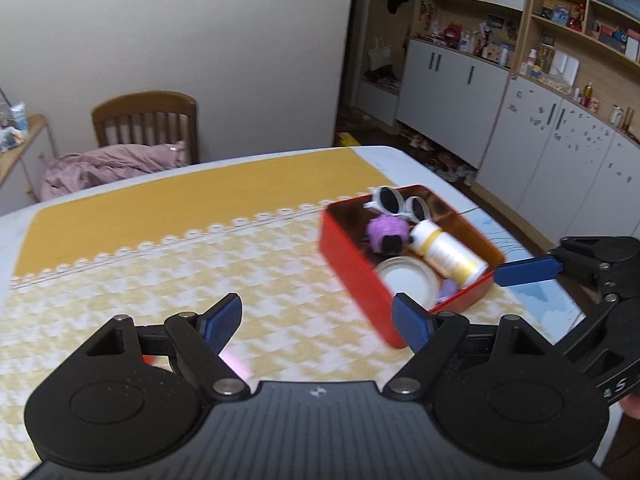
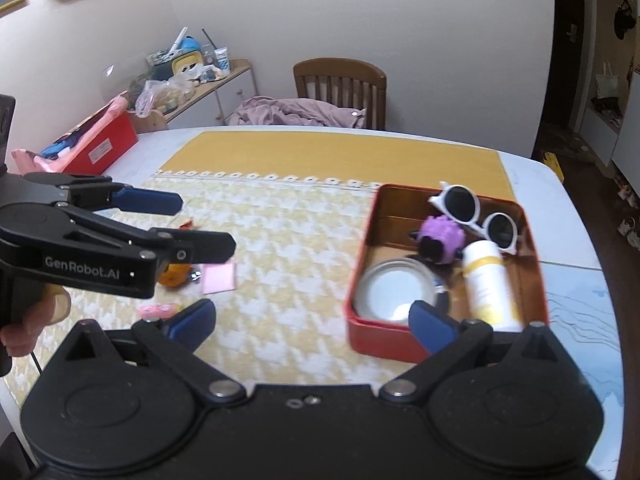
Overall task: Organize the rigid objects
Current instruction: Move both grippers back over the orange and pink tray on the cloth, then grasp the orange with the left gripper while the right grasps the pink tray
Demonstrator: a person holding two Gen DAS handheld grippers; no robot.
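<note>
A red tin box (image 2: 362,330) (image 1: 352,276) sits on the yellow placemat at the right. It holds white sunglasses (image 2: 476,210) (image 1: 400,202), a purple spiky toy (image 2: 442,238) (image 1: 386,234), a white and yellow bottle (image 2: 488,284) (image 1: 450,254) and a round white lid (image 2: 394,288) (image 1: 408,278). My left gripper (image 1: 316,322) is open and empty, left of the box. My right gripper (image 2: 312,322) is open and empty, just in front of the box. A pink pad (image 2: 219,278), an orange object (image 2: 174,274) and a pink clip (image 2: 157,311) lie on the mat at the left.
The table's white edge (image 2: 568,216) curves round the right side. A wooden chair (image 2: 340,84) with a pink cloth stands behind the table. A red and pink bin (image 2: 100,144) sits at the far left. Cabinets and shelves (image 1: 520,80) line the room's right.
</note>
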